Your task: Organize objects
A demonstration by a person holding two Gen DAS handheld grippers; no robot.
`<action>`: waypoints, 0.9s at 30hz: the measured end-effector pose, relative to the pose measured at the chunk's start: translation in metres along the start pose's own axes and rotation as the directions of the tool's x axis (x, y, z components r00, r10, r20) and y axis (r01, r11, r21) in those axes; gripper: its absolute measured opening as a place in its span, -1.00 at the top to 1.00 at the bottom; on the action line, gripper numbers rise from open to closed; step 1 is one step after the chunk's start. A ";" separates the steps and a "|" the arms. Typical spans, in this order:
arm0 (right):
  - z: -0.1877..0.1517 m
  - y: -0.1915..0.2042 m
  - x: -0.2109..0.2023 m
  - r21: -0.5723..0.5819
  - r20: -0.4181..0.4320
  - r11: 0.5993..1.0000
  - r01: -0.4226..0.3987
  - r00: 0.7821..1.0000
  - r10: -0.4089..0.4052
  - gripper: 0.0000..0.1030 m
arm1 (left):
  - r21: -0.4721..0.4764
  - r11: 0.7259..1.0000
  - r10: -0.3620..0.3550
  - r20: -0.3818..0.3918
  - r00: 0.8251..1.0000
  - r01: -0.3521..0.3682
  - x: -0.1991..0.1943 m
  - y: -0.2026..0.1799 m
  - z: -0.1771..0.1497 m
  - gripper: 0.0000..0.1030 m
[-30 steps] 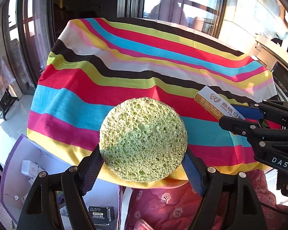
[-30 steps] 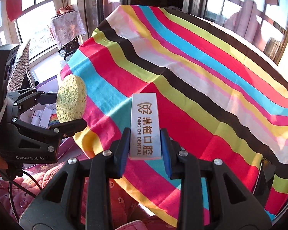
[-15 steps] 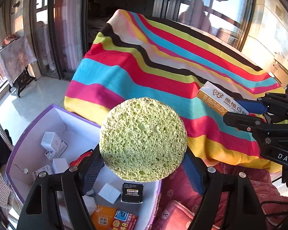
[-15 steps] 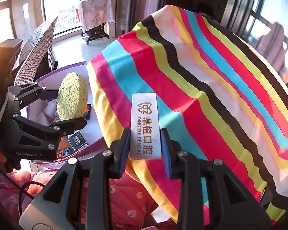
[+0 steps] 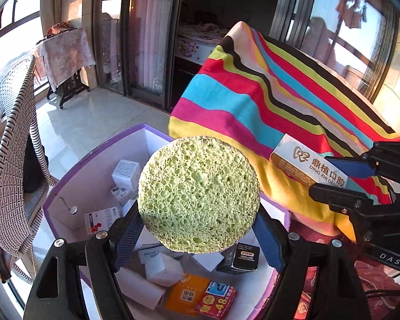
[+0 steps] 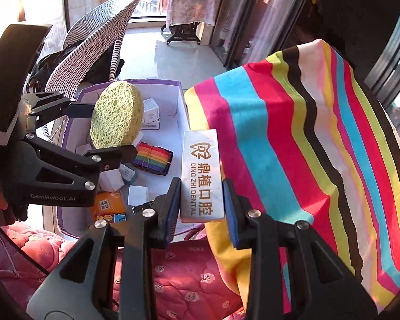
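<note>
Holding a round green sponge (image 5: 198,194) tight in the left gripper (image 5: 197,229) jaws, right over the purple box (image 5: 74,165). Squeezing a white dental box (image 6: 202,182) in the right gripper (image 6: 201,208) jaws, beside the purple box.

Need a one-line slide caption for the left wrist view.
Left gripper holds green sponge above purple storage box; right gripper holds dental box.

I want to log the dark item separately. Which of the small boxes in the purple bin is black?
The black box with the orange label, standing in the purple bin just under the sponge. The small boxes around it are white, orange or red.
</note>
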State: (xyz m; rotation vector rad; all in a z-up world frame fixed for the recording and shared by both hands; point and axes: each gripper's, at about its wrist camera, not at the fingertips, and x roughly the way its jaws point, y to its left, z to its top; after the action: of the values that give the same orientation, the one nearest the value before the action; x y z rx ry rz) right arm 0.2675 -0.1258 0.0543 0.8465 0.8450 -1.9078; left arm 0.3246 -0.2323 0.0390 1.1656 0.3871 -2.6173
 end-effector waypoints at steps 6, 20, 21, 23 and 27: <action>0.007 0.021 0.020 -0.050 -0.032 0.998 -0.045 0.999 0.044 0.32 | -0.038 0.998 0.059 -0.006 0.998 -0.059 0.006 0.018 -0.005 -0.53; 0.002 0.020 0.021 0.036 -0.014 0.996 -0.086 0.996 0.086 -0.49 | -0.046 0.952 0.302 -0.023 0.953 -0.302 -0.024 0.035 0.014 -0.72; 0.001 0.021 0.020 0.034 -0.012 0.996 -0.086 0.996 0.086 -0.51 | -0.034 0.939 0.341 -0.025 0.940 -0.342 -0.025 0.035 0.015 -0.72; -0.001 0.026 0.020 0.021 -0.016 0.996 -0.086 0.996 0.086 -0.51 | -0.007 0.914 0.406 -0.038 0.913 -0.406 -0.024 0.036 0.016 -0.72; -0.006 0.035 0.022 -0.008 -0.032 0.996 -0.088 0.996 0.088 -0.51 | 0.026 0.927 0.375 -0.075 0.924 -0.374 -0.015 0.042 0.012 -0.72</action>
State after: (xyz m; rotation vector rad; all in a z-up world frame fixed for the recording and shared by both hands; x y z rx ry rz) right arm 0.2910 -0.1447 0.0251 0.8964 0.8214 -1.8166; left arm 0.3399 -0.2738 0.0528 1.2129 0.1435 -2.2511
